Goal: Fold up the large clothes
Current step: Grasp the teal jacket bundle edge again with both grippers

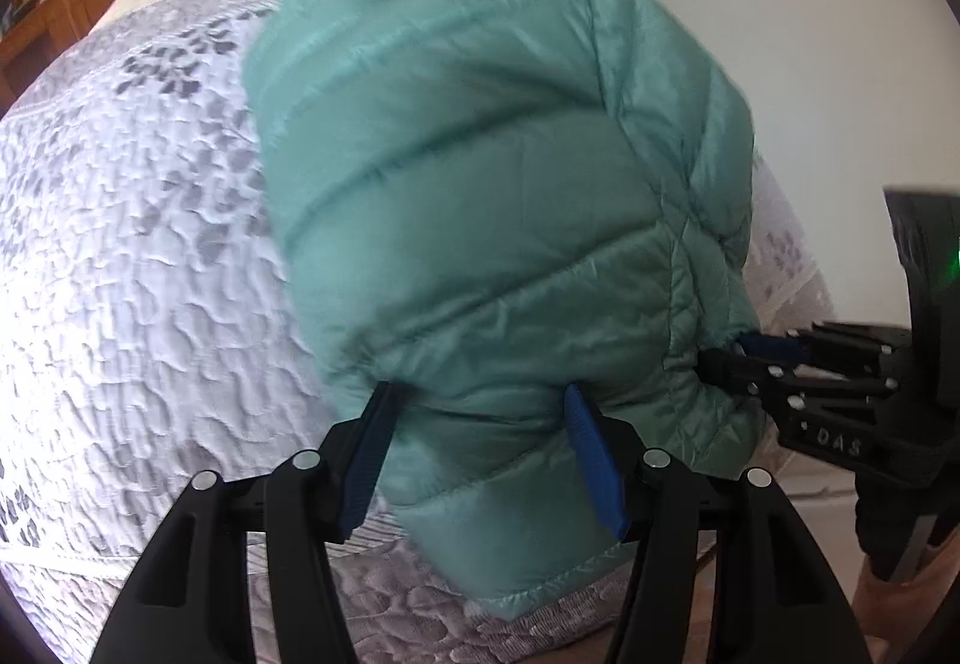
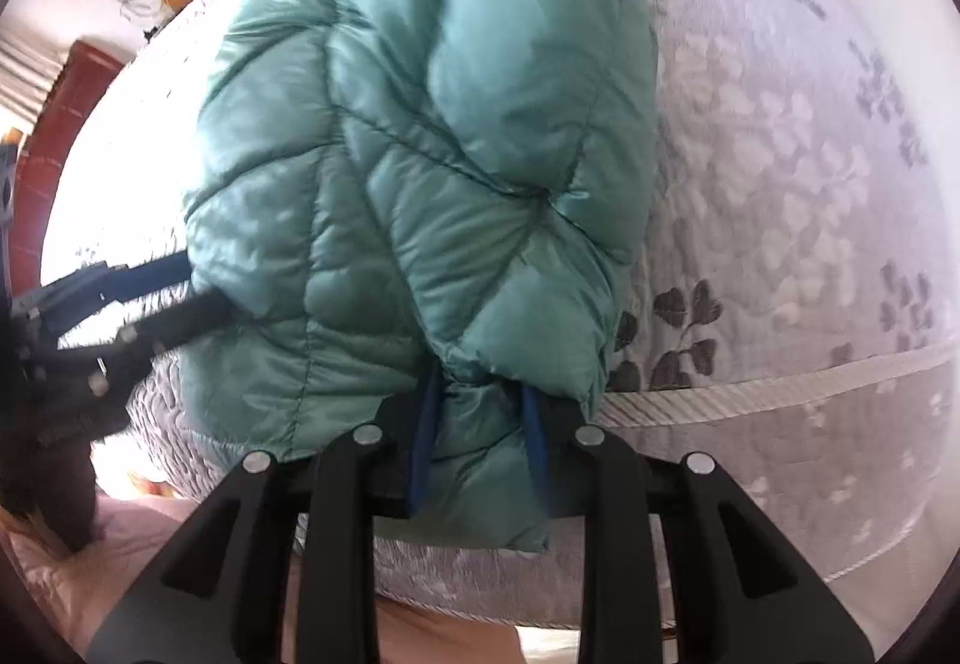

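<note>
Nearest to the left camera, the left gripper point(image 1: 480, 418) pinches a thick fold of the teal puffer jacket point(image 1: 480, 184) between its blue pads point(image 1: 591, 460). The right gripper point(image 2: 480, 412) also pinches the near edge of the jacket point(image 2: 420, 154), just beside the first one. The jacket hangs over the near side of the bed point(image 1: 132, 256) and lies on the grey quilt point(image 2: 780, 154) further away. It looks light, soft and puffy, with a shiny and probably slippery shell. I think deep grips at the stitched hem hold best.
</note>
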Demonstrator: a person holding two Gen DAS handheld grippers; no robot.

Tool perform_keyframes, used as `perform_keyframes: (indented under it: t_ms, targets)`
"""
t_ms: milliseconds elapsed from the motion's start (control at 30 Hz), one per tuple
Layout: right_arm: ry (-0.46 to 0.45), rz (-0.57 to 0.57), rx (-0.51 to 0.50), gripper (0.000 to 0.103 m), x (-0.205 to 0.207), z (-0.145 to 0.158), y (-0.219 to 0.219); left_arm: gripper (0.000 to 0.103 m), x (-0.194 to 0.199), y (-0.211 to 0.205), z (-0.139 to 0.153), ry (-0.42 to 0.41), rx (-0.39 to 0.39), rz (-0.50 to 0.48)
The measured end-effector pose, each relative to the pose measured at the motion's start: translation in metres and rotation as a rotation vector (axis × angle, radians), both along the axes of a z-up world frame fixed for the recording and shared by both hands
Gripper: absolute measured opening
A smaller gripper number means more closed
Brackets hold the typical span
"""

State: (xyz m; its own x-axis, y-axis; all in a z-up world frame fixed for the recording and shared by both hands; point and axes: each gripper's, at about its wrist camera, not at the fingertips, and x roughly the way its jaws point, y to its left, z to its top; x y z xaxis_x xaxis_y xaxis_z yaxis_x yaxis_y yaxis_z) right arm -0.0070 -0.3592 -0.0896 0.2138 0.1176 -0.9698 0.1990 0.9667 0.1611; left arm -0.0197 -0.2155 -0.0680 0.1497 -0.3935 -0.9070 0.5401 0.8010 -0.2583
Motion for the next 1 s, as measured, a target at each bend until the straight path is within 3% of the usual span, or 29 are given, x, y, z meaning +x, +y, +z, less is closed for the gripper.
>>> perform_keyframes:
  t_ms: [133,267,533,733,767,833,900,1000]
  targets:
    - [-0.051,0.018,-0.025,0.032,0.002,0.029,0.003,0.058,0.02,0.024,0.019,-0.043,-0.022,0.068]
    - [-0.132,0.042,-0.089,0.063,0.012,0.061,0.003,0.058,0.046,0.042,0.016,-0.039,-0.016,0.14]
    - [-0.157,-0.002,-0.072,0.065,0.062,0.061,-0.033,0.058,0.082,0.063,-0.005,0.103,-0.134,0.216]
    - [-0.129,-0.024,0.006,0.065,0.098,0.036,-0.05,0.059,0.092,0.044,-0.015,0.122,-0.133,0.193]
    - [-0.127,-0.022,0.029,0.064,0.105,0.032,-0.053,0.059,0.093,0.041,-0.016,0.121,-0.13,0.188]
    - [-0.126,-0.011,0.054,0.052,0.112,0.029,-0.054,0.059,0.096,0.036,-0.016,0.119,-0.132,0.181]
    - [-0.129,-0.01,0.098,0.029,0.117,0.028,-0.058,0.059,0.098,0.029,-0.015,0.113,-0.126,0.173]
    - [-0.166,-0.023,0.136,0.019,0.111,0.036,-0.068,0.058,0.102,0.02,-0.009,0.093,-0.123,0.166]
